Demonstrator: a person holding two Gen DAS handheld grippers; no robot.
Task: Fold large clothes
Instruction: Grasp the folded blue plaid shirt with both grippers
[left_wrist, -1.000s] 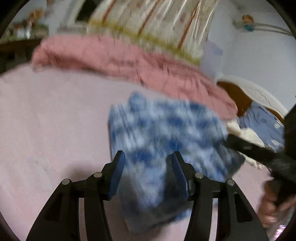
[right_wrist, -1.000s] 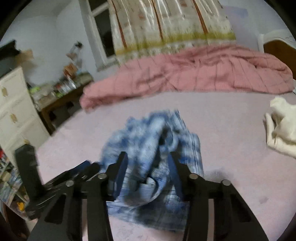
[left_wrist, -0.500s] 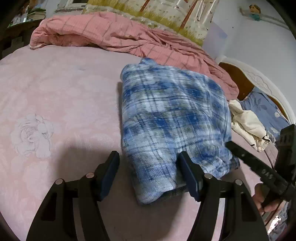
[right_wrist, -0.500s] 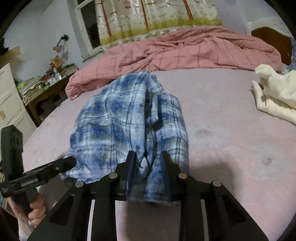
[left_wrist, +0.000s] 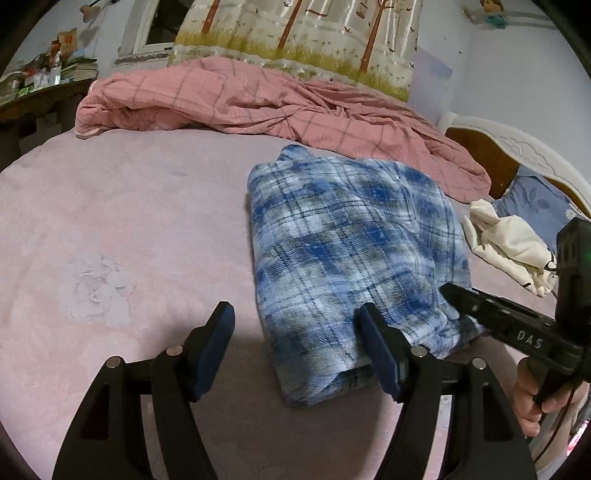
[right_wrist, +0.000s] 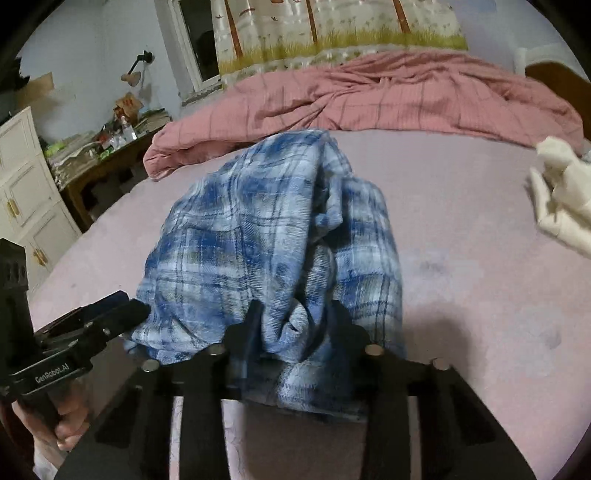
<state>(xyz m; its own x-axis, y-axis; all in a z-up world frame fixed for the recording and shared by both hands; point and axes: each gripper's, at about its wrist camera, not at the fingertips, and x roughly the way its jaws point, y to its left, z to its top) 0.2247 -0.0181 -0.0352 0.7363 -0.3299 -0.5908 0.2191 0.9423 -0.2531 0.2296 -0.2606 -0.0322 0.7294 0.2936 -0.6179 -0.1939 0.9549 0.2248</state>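
I see the blue plaid shirt (left_wrist: 354, 251) folded into a thick, rumpled bundle on the pink bed (left_wrist: 129, 221). My left gripper (left_wrist: 295, 347) stands open around its near corner; my right gripper (right_wrist: 295, 328) pinches a bunched fold.

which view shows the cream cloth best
The left wrist view: the cream cloth lies whole there, crumpled on the pink bed beside the blue pillow. The right wrist view catches only part of it at the edge.
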